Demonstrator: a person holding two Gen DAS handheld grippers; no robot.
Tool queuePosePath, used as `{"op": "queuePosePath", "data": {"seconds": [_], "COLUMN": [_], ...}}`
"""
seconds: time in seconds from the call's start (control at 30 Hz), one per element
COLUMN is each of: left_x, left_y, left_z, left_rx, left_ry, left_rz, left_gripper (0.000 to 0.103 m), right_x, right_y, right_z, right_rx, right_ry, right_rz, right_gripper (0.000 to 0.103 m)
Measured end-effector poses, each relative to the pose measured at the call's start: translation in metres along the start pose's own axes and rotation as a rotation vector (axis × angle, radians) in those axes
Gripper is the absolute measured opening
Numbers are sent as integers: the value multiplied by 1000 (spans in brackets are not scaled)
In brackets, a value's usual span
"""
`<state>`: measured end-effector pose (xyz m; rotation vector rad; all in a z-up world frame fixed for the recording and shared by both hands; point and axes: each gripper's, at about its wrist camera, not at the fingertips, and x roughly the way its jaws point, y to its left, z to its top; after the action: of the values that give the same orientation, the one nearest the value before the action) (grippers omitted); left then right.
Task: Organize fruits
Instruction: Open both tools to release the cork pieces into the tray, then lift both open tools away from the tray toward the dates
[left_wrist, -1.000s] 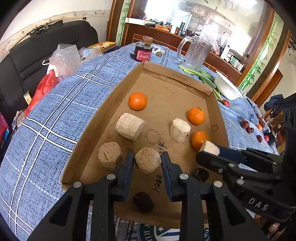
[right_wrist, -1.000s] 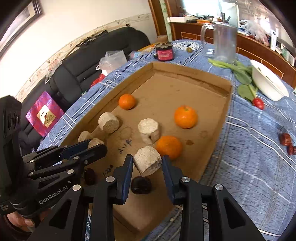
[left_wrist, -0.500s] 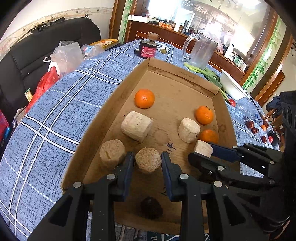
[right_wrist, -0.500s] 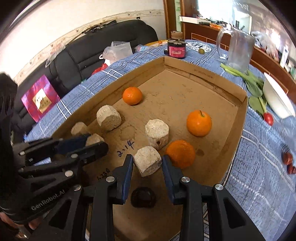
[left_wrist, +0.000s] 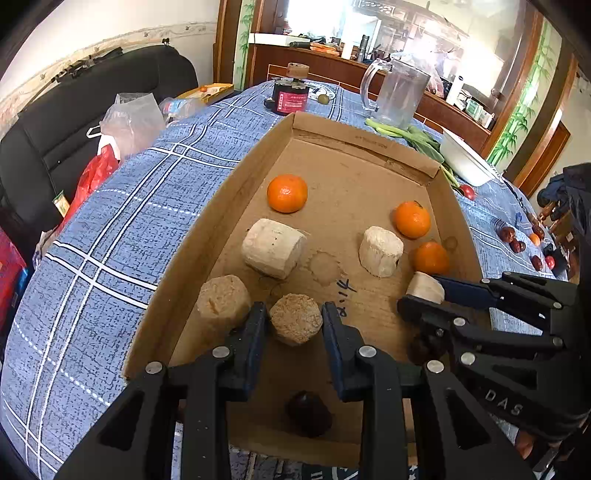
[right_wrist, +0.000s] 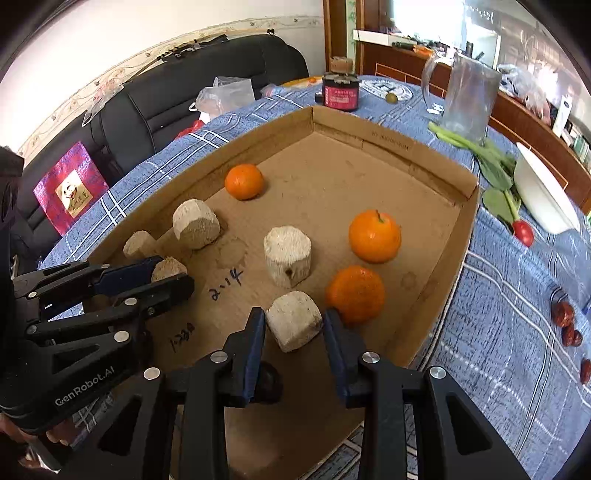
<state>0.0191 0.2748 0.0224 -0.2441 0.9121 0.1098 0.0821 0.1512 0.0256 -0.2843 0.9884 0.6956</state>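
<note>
A shallow cardboard tray holds three oranges, several pale cut chunks and two dark fruits. My left gripper is shut on a tan round chunk, held over the tray's near left part. My right gripper is shut on a white chunk, held just left of an orange. The right gripper also shows in the left wrist view, and the left gripper in the right wrist view. A dark fruit lies under the left gripper, another under the right.
The tray sits on a blue plaid tablecloth. Behind it stand a red jar, a clear pitcher, greens and a white bowl. Red dates lie at the right. A black sofa is at the left.
Both grippers have risen and pulled back slightly with their chunks still held. The view of the tray has widened. Nothing in the tray has moved.
</note>
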Motion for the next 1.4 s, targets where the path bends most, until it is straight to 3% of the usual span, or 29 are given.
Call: {"op": "queuePosePath", "data": {"seconds": [0.1, 0.17, 0.27, 0.33, 0.47, 0.63, 0.73, 1.03, 1.27, 1.4], "left_x": [-5, -9, -17, -21, -33, -48, -55, -65, -58, -47], "left_y": [-2, -4, -5, -6, -9, -18, -23, -41, -89, -121], "left_z": [-3, -5, -10, -13, -18, -23, -26, -27, -26, -31], "left_rx": [18, 22, 27, 27, 24, 48, 56, 88, 135, 175], "left_ry": [-12, -26, -46, -52, -79, -119, -133, -147, -111, -68], "left_rz": [11, 17, 24, 35, 33, 43, 38, -29, -114, -126], "left_gripper": [36, 47, 55, 58, 64, 69, 76, 78, 78, 78], "right_x": [-2, -8, -23, -37, -63, -87, -97, -123, -144, -155], "right_y": [-3, -4, -6, -8, -11, -21, -25, -37, -90, -126], "right_z": [-2, -3, -5, -7, -16, -33, -45, -87, -129, -149], "right_rx": [21, 34, 56, 71, 106, 173, 199, 313, 456, 514], "right_ry": [4, -4, -31, -57, -106, -130, -135, -148, -134, -139], "right_rz": [7, 1, 9, 4, -26, -50, -73, -148, -215, -250], "right_gripper": [39, 42, 45, 47, 63, 66, 74, 82, 82, 82]}}
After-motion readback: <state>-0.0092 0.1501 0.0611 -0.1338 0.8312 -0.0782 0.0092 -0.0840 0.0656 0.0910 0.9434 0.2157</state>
